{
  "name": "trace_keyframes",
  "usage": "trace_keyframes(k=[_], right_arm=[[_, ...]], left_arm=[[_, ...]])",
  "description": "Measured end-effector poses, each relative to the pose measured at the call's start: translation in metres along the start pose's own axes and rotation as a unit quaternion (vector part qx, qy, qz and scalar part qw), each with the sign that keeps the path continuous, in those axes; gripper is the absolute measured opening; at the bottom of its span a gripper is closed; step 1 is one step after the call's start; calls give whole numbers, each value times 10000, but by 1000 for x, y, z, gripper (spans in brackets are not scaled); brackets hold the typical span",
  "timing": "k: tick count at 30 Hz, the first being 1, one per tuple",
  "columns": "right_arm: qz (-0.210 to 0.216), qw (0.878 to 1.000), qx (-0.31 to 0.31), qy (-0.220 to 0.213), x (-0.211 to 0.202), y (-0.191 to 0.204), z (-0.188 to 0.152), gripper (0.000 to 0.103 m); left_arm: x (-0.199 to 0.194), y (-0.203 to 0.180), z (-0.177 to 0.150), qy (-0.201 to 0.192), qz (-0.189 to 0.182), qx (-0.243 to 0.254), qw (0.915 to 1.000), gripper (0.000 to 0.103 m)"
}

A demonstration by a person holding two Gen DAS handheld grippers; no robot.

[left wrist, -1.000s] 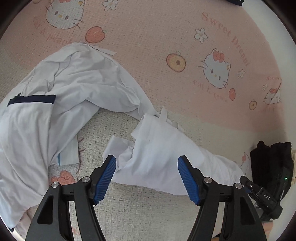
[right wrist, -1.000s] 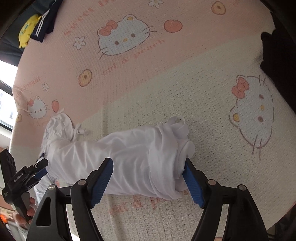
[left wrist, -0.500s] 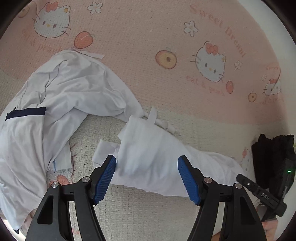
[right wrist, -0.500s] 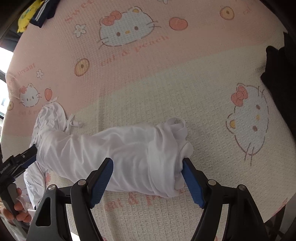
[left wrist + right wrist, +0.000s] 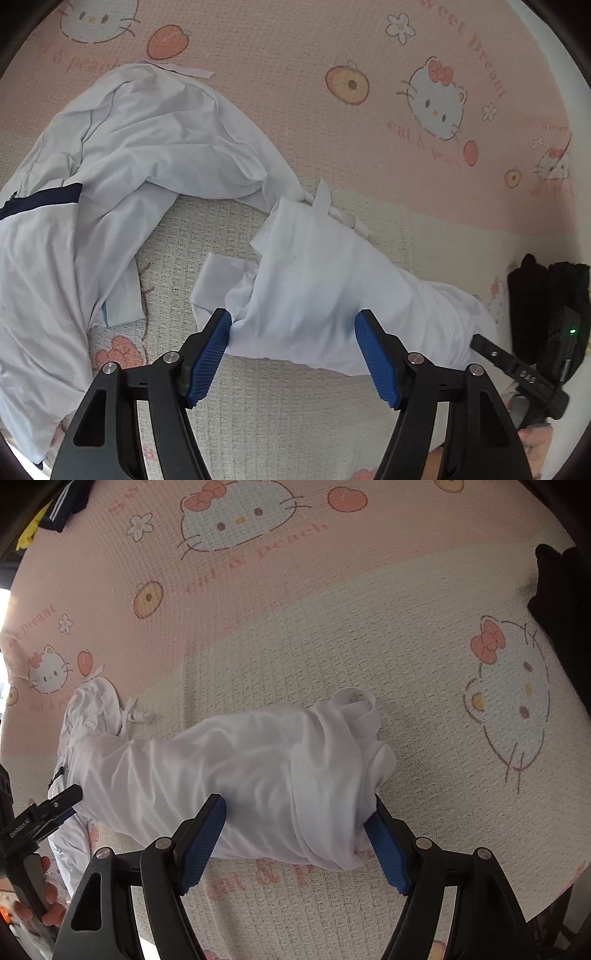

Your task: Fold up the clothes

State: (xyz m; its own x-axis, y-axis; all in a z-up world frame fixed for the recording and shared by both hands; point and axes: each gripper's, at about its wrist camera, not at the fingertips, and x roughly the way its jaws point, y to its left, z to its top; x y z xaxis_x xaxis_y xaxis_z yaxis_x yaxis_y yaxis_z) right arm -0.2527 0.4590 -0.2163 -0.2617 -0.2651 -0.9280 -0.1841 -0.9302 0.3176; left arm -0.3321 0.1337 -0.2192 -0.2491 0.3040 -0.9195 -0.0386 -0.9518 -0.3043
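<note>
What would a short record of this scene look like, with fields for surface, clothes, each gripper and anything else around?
surface: pink and cream cartoon-cat blanket
clothes: crumpled white garment lying on the blanket
left gripper: open, above one end of the garment
right gripper: open, straddling the bunched other end
other: black cloth beside the garment

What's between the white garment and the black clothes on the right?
In the right wrist view, only bare blanket with a cat print lies between the white garment and the black clothes.
</note>
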Motion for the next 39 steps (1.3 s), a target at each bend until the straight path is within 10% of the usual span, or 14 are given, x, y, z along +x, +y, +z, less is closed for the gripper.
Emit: trace_keyframes(k=[15,23,33,39], right_arm=[[-312,9992,92,-230,7,20,2,75],[-980,9935,-171,-561,4,41,-2,48],[-1632,9822,-365,-850,-4,34,4,42],[-1603,9817,-529,-884,1,38,11,42]], left_arm=[[2,-29,-8,-684,206,379,9967,66],[2,-34,-13,-900,466,623,9929,32],[8,-24,-33,-446,536,364,9969,28],[45,-18,-52,528,550,118,9970,25]])
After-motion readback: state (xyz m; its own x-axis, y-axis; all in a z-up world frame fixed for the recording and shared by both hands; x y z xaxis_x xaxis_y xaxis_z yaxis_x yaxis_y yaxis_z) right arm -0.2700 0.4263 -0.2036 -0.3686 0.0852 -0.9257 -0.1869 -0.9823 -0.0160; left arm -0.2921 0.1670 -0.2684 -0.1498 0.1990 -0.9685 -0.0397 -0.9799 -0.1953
